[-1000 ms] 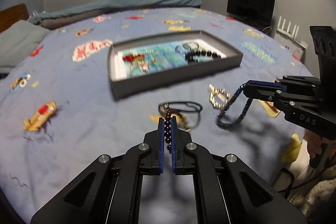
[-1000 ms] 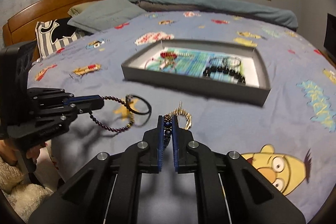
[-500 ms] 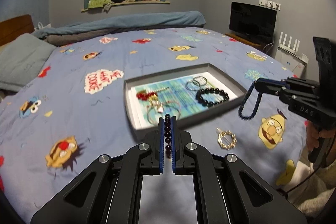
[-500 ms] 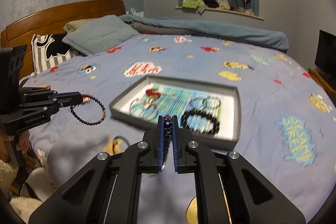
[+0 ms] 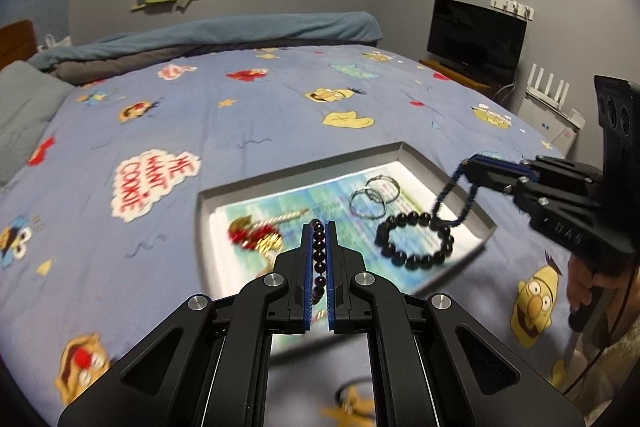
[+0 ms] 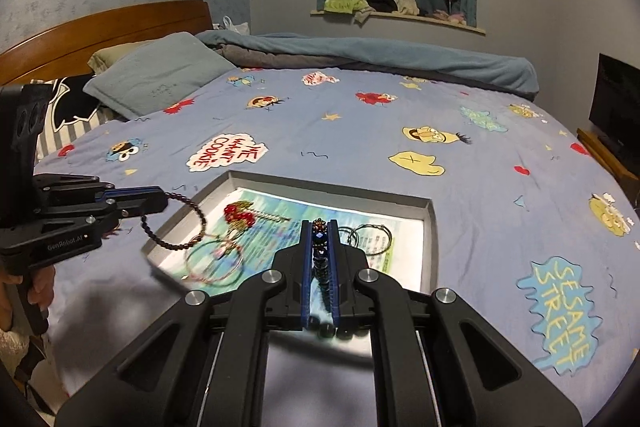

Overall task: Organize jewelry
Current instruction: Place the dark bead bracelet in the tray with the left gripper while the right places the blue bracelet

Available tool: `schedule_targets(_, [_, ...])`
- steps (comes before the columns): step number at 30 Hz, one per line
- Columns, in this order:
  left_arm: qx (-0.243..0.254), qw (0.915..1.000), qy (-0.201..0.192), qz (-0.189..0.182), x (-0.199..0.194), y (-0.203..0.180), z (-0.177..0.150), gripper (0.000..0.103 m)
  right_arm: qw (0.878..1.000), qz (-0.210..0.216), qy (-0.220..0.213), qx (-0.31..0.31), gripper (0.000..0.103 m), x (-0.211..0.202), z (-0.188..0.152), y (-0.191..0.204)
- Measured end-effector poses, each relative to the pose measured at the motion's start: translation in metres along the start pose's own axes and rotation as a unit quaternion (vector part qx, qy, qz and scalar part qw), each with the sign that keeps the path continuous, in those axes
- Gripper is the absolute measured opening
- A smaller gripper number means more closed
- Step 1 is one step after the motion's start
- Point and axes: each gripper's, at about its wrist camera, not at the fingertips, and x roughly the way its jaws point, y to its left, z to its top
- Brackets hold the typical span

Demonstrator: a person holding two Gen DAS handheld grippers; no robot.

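Both grippers are carrying, over or near the tray (image 5: 304,175), nothing released yet.

Left gripper (image 5: 319,227): fingers clamped on a dark red bead bracelet (image 5: 319,251), beads lined up between the pads; in the right wrist view its loop (image 6: 176,223) hangs from the fingertips over the tray's near-left corner.

Right gripper (image 6: 320,227): fingers clamped on a blue bead bracelet (image 6: 321,251); in the left wrist view the loop (image 5: 456,197) dangles from the tips, over the tray's right end, just above the black bead bracelet (image 5: 416,239).

Already in tray, ahead of the left fingers: red-and-gold piece (image 5: 256,233) to the left of the tips, 2 silver rings (image 5: 374,197) to the right, black bracelet further right. A thin wire hoop (image 6: 214,261) lies at the near-left of the tray.

Left on the bed: at least 1 blurred dark ring (image 5: 354,393) below the left fingers, outside the tray; a gold blur sits beside it, cannot tell what.

Judgement: roughly past halfway. 4 items stowed, 2 in hand awaiting drop, at least 1 more to fetch.
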Motion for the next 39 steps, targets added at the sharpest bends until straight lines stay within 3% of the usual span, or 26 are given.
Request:
schedule_targets(7, [0.008,0.9991,0.039,-0.011,0.056,0.001,0.014,0.006,1.0,0.021,0.014,0.003,0.007,0.041,0.013,0.003])
schedule_targets(14, [0.003,0.9964,0.084,0.016,0.092,0.014,0.003,0.006,0.998,0.035,0.055,0.01,0.007,0.081,0.008,0.006])
schedule_targets(23, [0.003,0.9919,0.124,0.025,0.108,0.023,-0.011,0.006,0.994,0.028,0.103,0.036,0.007,0.1,-0.008,-0.006])
schedule_targets(30, [0.008,0.9918,0.124,0.032,0.109,0.021,-0.013,0.006,0.992,0.026,0.119,0.022,0.007,0.104,-0.015,0.0])
schedule_targets(33, [0.002,0.9918,0.123,0.035,0.106,0.023,-0.012,0.016,0.992,0.024,0.12,0.025,0.008,0.102,-0.016,-0.001])
schedule_targets(37, [0.003,0.9919,0.12,0.043,0.1,0.024,-0.01,0.02,0.993,0.019,0.114,0.03,0.009,0.096,-0.015,-0.004])
schedule_targets(39, [0.002,0.9919,0.116,0.051,0.095,0.024,-0.01,0.026,0.993,0.017,0.111,0.033,0.021,0.09,-0.014,-0.005])
